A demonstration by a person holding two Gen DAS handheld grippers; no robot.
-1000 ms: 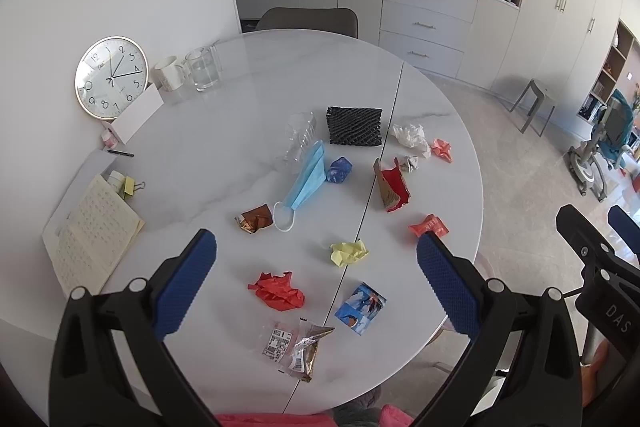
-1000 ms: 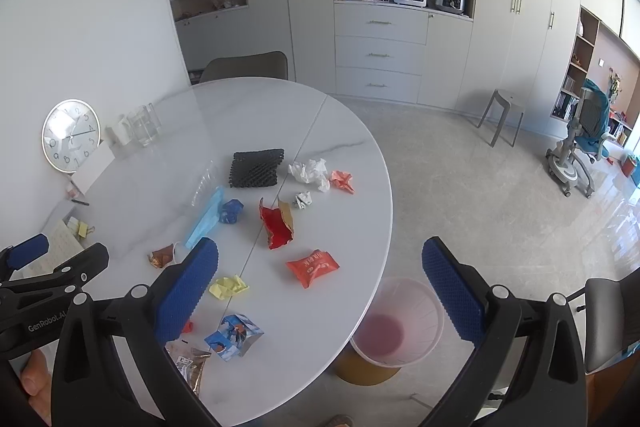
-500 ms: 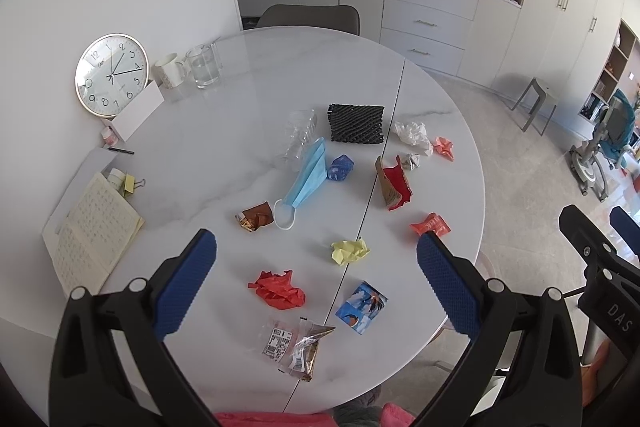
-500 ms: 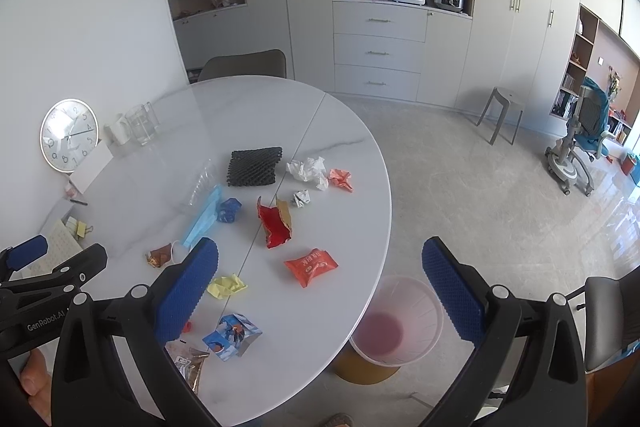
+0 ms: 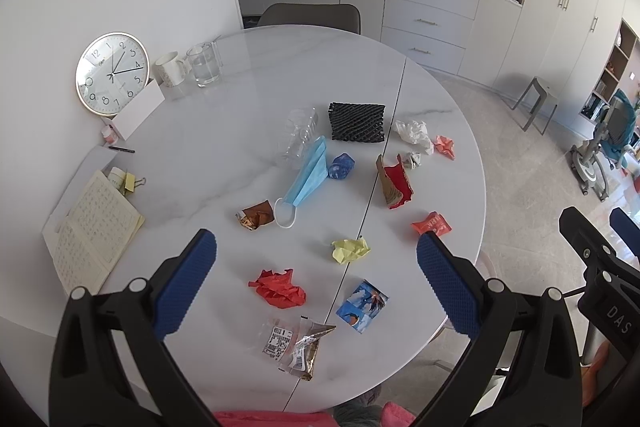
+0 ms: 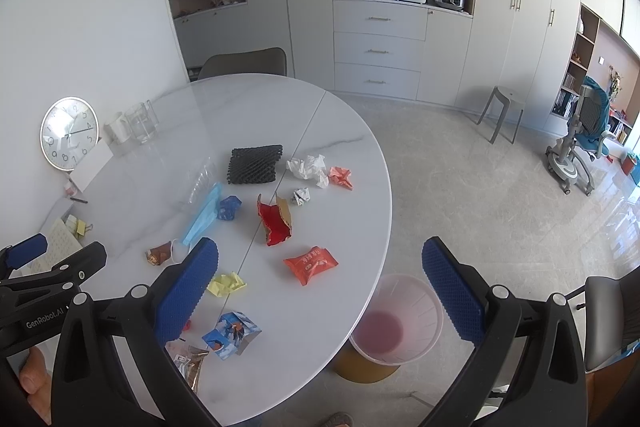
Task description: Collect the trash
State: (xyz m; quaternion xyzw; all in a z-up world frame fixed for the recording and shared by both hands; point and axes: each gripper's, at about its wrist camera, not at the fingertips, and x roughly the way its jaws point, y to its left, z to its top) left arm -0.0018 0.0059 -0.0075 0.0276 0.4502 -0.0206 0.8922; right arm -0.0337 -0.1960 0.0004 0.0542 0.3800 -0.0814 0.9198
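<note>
I have not picked up anything yet. My left gripper (image 5: 316, 263) and right gripper (image 6: 320, 279) are both wide apart and hold nothing. The trash lies all over the table (image 5: 248, 99), mid-frame. The pink bin (image 6: 396, 319) at lower right looks bare inside.

One clock (image 5: 113, 73), one mug (image 5: 171, 68), one glass jug (image 5: 204, 63), one notebook (image 5: 93, 227) at left. One black foam net (image 5: 356, 122), one blue face mask (image 5: 307, 178), one bin (image 6: 396, 323) lower centre. Two grippers: left gripper (image 5: 316, 283), right gripper (image 6: 320, 291).
</note>
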